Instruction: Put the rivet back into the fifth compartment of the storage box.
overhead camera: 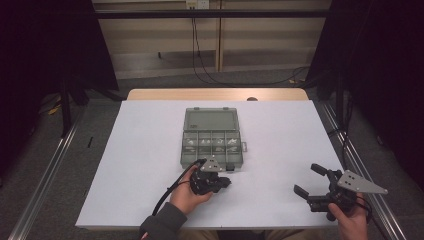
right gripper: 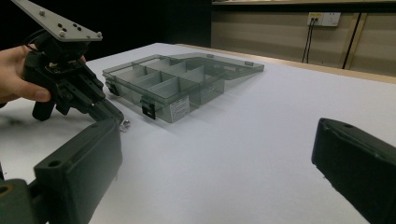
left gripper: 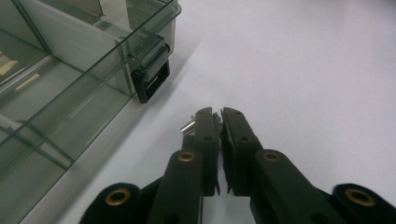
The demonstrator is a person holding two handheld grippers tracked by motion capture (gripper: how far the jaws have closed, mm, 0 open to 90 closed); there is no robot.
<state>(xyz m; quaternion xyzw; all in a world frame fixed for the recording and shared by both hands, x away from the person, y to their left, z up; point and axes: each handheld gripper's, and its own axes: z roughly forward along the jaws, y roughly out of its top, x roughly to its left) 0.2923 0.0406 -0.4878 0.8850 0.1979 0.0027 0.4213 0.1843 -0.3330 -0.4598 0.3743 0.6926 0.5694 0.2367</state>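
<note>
A small metal pin [left gripper: 187,125] lay on the tabletop [left gripper: 303,70] just beside the box [left gripper: 70,93], at the left hand-held gripper [left gripper: 217,116], whose jaws stood nearly closed, the pin against one outer side. Judged light, hard, slippery, prone to roll; take across its middle. Right hand-held gripper [overhead camera: 311,181] wide, empty.

A small silver screw [left gripper: 187,125] lies on the white table [left gripper: 303,70], touching the tip of the left gripper [left gripper: 217,116], just beside the box's black latch [left gripper: 150,80]. The clear grey compartment box [overhead camera: 210,139] sits mid-table, its lid [overhead camera: 210,120] folded open flat.
</note>
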